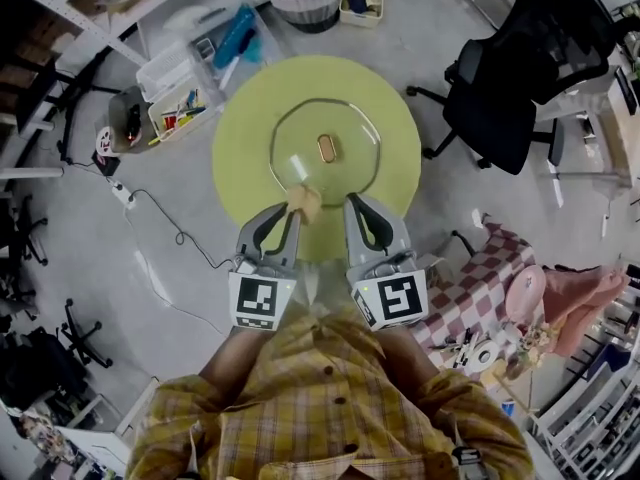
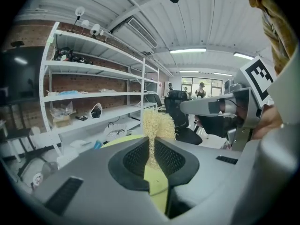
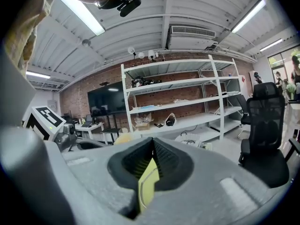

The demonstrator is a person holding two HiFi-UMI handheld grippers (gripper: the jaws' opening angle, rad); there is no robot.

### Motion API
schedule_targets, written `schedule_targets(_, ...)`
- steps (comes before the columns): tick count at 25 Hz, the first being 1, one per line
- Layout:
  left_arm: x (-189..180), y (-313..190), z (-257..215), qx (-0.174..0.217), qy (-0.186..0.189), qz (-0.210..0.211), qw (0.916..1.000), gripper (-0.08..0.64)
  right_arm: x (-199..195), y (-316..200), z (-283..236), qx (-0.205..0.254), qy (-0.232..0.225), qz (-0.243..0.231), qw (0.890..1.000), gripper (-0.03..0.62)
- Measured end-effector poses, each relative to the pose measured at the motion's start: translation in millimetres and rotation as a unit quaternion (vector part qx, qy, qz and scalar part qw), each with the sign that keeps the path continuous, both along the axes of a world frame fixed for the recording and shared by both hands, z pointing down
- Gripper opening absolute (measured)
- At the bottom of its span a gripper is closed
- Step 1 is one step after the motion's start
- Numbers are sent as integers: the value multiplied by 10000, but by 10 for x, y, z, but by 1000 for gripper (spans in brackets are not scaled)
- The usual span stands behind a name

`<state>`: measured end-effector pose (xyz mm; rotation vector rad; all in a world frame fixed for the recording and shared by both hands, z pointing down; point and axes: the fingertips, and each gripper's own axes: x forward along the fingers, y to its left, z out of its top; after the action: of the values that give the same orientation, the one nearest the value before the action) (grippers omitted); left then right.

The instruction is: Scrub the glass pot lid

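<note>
My left tongs (image 1: pixel 296 211) are squeezed tight on a scratchy tan scrubber (image 1: pixel 305 200). The scrubber sticks out past the tips, right at the near rim of the glass pot lid (image 1: pixel 300 133). The lid lies flat in the middle of the round yellow-green table (image 1: pixel 245 118), with its knob (image 1: pixel 327 148) up. My right tongs (image 1: pixel 353 202) are pressed together with nothing in them, just beside the lid's near rim.
</note>
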<state>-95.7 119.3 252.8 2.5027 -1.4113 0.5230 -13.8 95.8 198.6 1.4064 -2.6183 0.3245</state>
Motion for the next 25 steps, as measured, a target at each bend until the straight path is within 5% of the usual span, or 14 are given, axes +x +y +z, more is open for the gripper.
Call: schedule_targets(25,-85,-439,961,-603,-70,225,9979,38,-27,-542,938,-567,37,537,9969,-2)
